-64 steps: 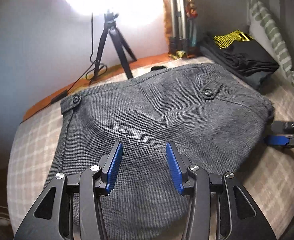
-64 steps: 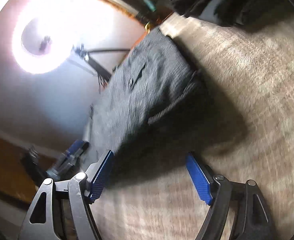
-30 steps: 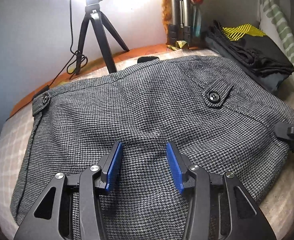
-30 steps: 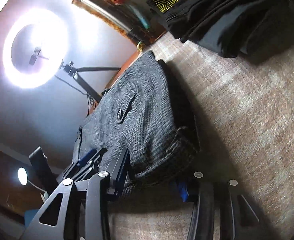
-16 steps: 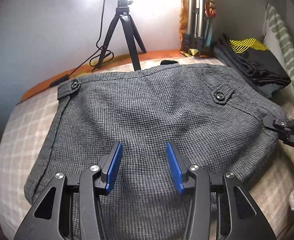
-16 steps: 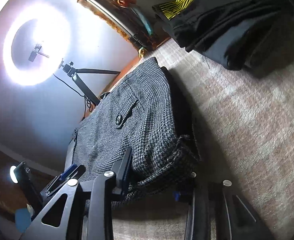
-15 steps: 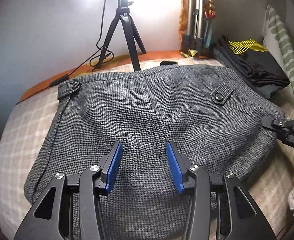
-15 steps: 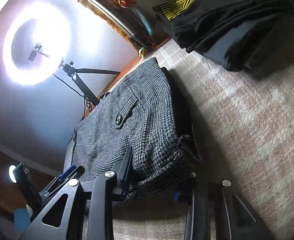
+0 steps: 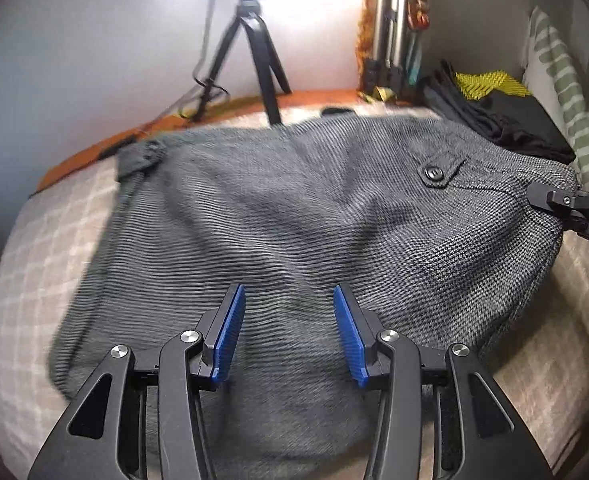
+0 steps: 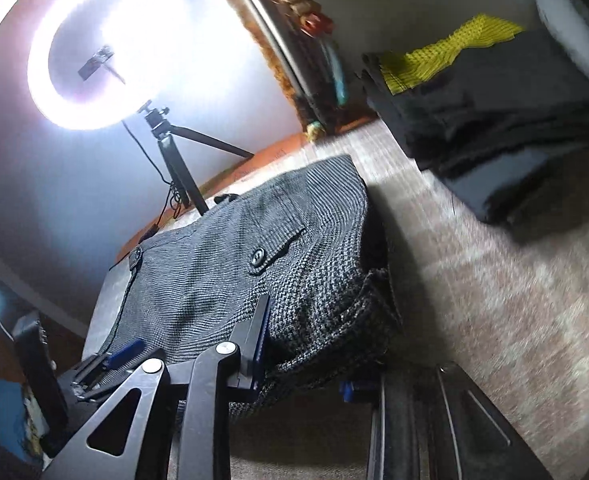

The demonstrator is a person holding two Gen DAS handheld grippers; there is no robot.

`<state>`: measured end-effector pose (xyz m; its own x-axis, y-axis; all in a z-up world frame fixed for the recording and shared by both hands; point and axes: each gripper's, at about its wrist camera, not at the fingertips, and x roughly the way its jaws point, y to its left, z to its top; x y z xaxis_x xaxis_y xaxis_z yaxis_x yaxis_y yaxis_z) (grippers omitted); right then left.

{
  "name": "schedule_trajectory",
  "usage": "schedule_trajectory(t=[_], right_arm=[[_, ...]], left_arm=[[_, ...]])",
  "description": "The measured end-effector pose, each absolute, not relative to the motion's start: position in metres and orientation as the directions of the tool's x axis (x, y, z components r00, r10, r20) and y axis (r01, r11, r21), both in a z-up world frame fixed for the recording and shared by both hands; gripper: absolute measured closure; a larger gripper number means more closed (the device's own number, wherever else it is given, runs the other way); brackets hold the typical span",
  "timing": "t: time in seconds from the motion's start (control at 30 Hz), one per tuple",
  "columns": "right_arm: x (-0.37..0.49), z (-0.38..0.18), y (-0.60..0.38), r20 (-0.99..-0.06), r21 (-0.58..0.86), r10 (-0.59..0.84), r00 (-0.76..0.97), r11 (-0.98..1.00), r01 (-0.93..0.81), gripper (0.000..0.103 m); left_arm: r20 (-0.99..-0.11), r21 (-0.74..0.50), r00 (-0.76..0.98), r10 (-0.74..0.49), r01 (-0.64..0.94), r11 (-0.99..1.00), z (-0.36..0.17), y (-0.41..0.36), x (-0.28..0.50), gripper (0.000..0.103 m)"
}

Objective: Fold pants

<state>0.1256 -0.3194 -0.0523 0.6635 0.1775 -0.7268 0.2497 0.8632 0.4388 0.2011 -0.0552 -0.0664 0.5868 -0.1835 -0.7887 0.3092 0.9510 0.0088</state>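
Observation:
The grey houndstooth pants (image 9: 294, 216) lie folded on the checked bedspread (image 9: 34, 280), waistband toward the far wall, a buttoned back pocket (image 9: 434, 172) at the right. My left gripper (image 9: 290, 328) is open and empty, just above the near edge of the pants. My right gripper (image 10: 306, 352) is shut on the right-hand edge of the pants (image 10: 254, 280), lifting that thick folded edge a little off the bed. It shows at the right edge of the left wrist view (image 9: 566, 204).
A stack of folded black clothes with a yellow patch (image 9: 506, 120) lies at the back right, beside a striped pillow (image 9: 562, 80). A ring light on a tripod (image 10: 94, 60) stands behind the bed. Folded tripods (image 9: 394, 40) lean in the corner.
The right gripper, open on the bed two seconds ago, has closed on the pants' right edge and now lifts it. The left gripper has hovered open, shifting slightly; the cloth is moving.

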Motion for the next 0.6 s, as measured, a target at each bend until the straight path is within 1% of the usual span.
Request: schedule_trajectory(t=[0.1,0.23,0.37,0.43,0.53,0.6], right_arm=[[0.127,-0.043,-0.313,-0.730,0.393,0.151,0.667,0.891,0.228,0.076],[0.129,-0.029,-0.300,-0.732,0.326,0.117,0.671,0.925,0.194,0.076],[0.134,-0.015,-0.286,-0.727,0.276,0.096,0.680,0.948,0.161,0.076],[0.137,-0.008,-0.278,-0.722,0.257,0.090,0.686,0.956,0.145,0.076],[0.141,0.003,-0.264,-0.714,0.225,0.083,0.695,0.968,0.115,0.076],[0.145,0.011,-0.251,-0.709,0.197,0.078,0.701,0.976,0.090,0.077]], left_arm=[[-0.781,0.003,0.601,-0.169,0.274,0.962,-0.059,-0.031,0.193,0.058],[-0.789,-0.028,0.594,-0.156,0.219,0.975,-0.061,0.009,0.177,0.058],[-0.814,-0.043,0.563,-0.143,0.187,0.981,-0.077,0.040,0.172,0.058],[-0.832,-0.068,0.530,-0.165,0.197,0.978,-0.088,0.048,0.172,0.059],[-0.821,-0.082,0.542,-0.181,0.201,0.976,-0.077,0.052,0.167,0.059],[-0.796,-0.099,0.576,-0.188,0.183,0.978,-0.061,0.061,0.163,0.058]])
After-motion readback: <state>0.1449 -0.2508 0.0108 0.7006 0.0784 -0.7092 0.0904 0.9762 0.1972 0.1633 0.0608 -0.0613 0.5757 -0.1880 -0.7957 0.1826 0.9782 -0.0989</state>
